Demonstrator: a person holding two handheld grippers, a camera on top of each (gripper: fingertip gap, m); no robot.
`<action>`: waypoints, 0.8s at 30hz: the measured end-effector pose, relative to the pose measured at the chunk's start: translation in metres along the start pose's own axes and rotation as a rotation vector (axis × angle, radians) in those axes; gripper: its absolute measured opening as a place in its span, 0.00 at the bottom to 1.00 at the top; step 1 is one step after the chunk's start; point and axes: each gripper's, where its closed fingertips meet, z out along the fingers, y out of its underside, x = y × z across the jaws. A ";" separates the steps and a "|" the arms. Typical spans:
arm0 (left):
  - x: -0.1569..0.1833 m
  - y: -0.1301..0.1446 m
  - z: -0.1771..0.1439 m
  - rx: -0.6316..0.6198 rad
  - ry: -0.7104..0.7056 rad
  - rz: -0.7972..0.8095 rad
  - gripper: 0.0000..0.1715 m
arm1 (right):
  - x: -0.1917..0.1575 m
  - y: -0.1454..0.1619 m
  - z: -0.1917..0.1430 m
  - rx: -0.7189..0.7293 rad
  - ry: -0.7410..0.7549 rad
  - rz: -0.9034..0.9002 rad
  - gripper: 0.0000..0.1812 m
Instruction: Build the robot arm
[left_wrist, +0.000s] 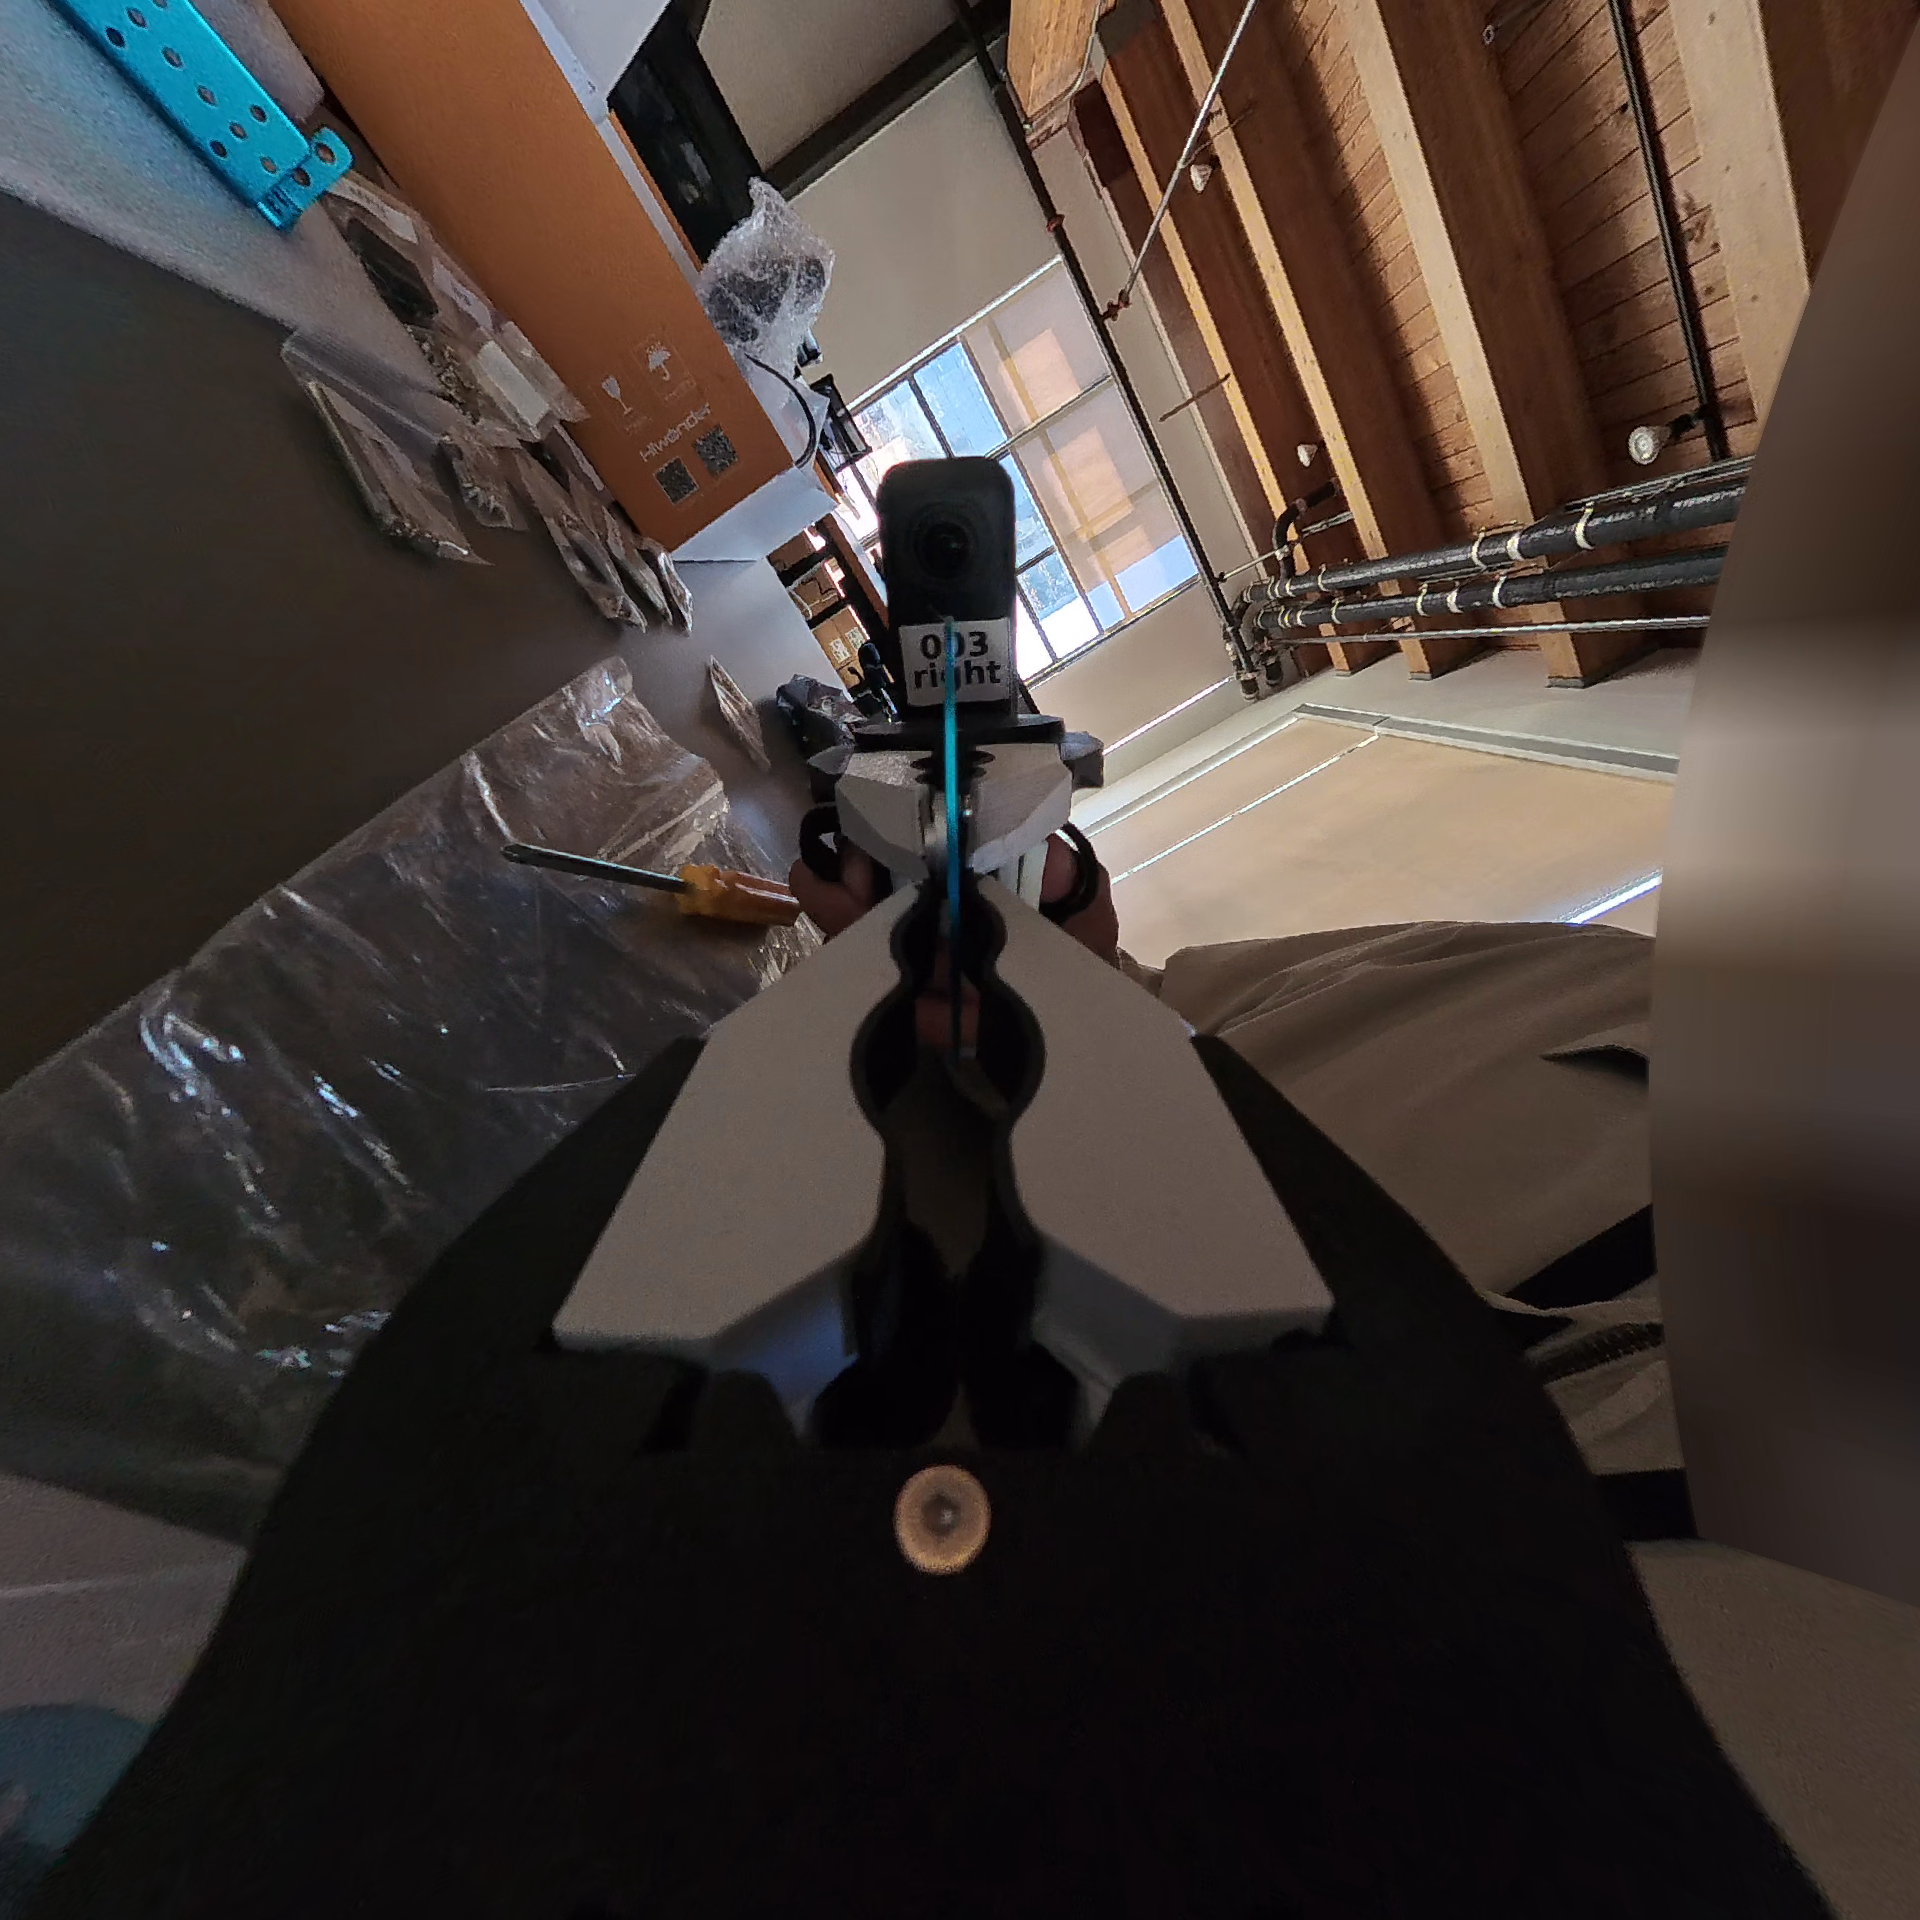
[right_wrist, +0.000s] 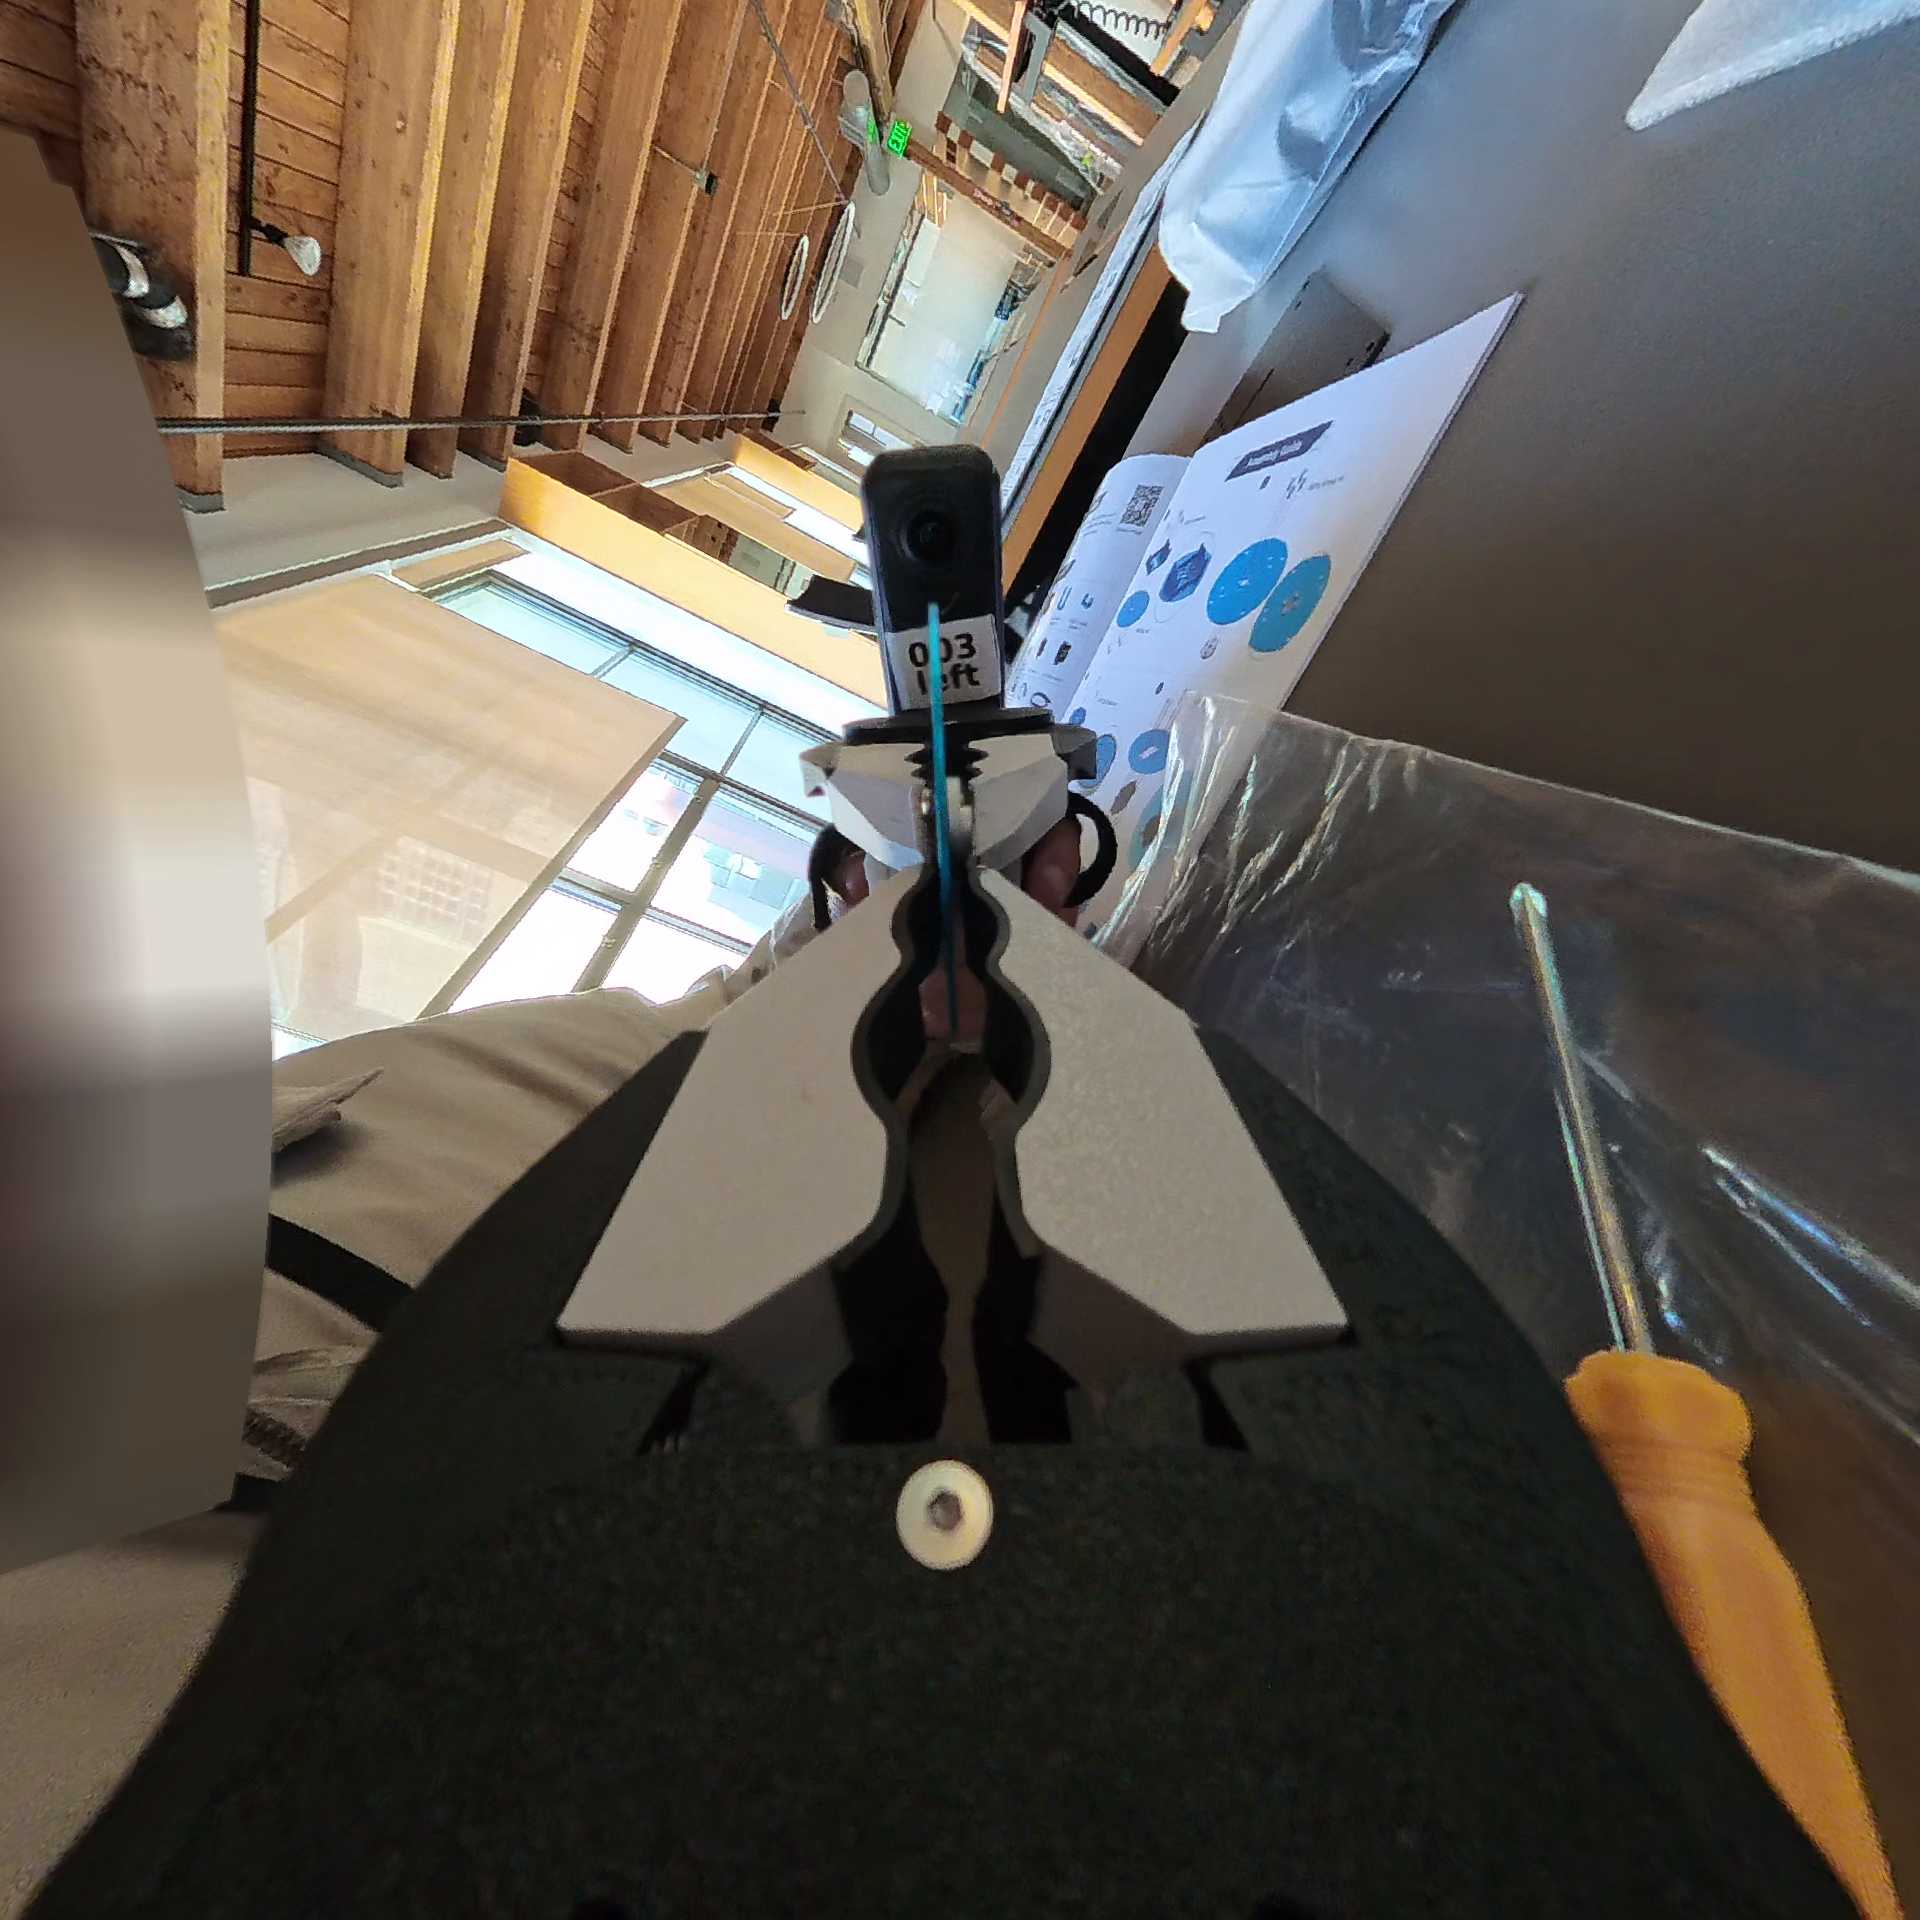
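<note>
My left gripper (left_wrist: 951, 904) and my right gripper (right_wrist: 948, 894) point straight at each other, tip to tip. Both are shut on one thin blue metal plate (left_wrist: 950, 727), seen edge-on as a narrow blue line between the jaws. The plate also shows in the right wrist view (right_wrist: 936, 717). The right gripper (left_wrist: 948, 847) faces me in the left wrist view, and the left gripper (right_wrist: 940, 821) faces me in the right wrist view. A person's fingers wrap each handle. The plate is held in the air beside the dark table (left_wrist: 156, 623).
An orange-handled screwdriver (left_wrist: 727, 896) lies on a clear plastic bag (left_wrist: 364, 1018); the screwdriver also shows by my right gripper (right_wrist: 1714, 1558). A blue perforated plate (left_wrist: 208, 94), small parts bags (left_wrist: 468, 468), an orange box (left_wrist: 540, 260) and a printed sheet (right_wrist: 1247, 582) are on the table. Both grippers' tips are close together, under 4 cm apart.
</note>
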 end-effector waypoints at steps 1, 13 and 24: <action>0.000 0.000 0.000 -0.001 -0.003 -0.002 0.02 | 0.001 0.000 0.000 -0.004 0.006 -0.004 0.01; -0.004 -0.002 -0.005 0.000 -0.029 -0.012 0.02 | 0.016 -0.020 -0.022 -0.032 0.227 -0.396 0.11; 0.005 0.010 0.005 -0.050 -0.023 0.063 0.02 | -0.005 0.005 0.001 -0.085 -0.067 -0.059 0.03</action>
